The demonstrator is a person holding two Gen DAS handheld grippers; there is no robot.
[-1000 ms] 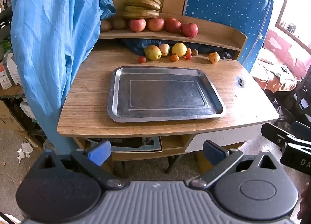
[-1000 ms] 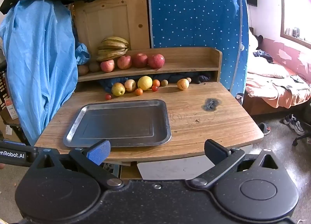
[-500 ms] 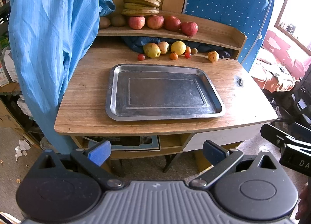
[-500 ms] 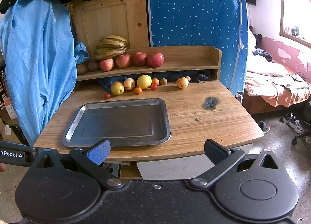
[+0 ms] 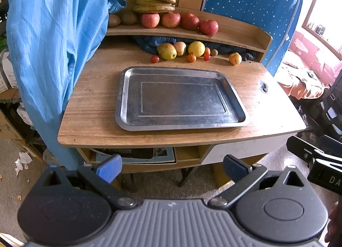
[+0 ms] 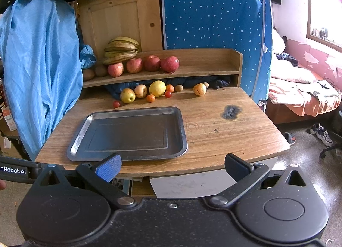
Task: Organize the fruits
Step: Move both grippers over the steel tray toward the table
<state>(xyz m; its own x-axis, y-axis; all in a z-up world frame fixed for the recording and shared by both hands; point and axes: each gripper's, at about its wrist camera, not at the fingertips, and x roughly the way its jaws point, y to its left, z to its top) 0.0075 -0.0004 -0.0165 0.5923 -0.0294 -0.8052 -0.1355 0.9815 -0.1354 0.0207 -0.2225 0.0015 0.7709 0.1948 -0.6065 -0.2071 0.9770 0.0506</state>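
Wood fills the middle of both views: a desk (image 6: pixel 224 137) with a low shelf (image 6: pixel 203 69) at its back is seen from the front, above bare floor. At the left edge of both frames a blue cloth (image 6: pixel 40 71) hangs beside the desk, and behind the shelf a wooden panel (image 6: pixel 115 24) is flanked on the right by a blue dotted curtain (image 6: pixel 213 7). At the far right of the right wrist view a bed (image 6: pixel 303 92) with rumpled covers is seen under a window, with shoes (image 6: pixel 320 133) on the floor below it.

On the shelf, from left to right, two brown fruits (image 6: pixel 94 72), a bunch of bananas (image 6: pixel 121 49) and four red apples (image 6: pixel 145 64) are lined up. On the desk under the shelf a row of small fruit (image 5: pixel 183 51) is gathered: a cherry tomato, a yellow-green pear, a pale apple, a lemon and small orange and red ones, with a striped yellow fruit (image 6: pixel 199 89) set apart to the right. An empty metal tray (image 5: pixel 128 97) lies flat in front of that row, left of centre on the desk. A dark burn mark (image 6: pixel 232 112) is seen right of the tray.

At the bottom of each frame the left gripper (image 5: pixel 171 167) and the right gripper (image 6: pixel 172 166) are held short of the desk edge, jaws spread wide, nothing between them.
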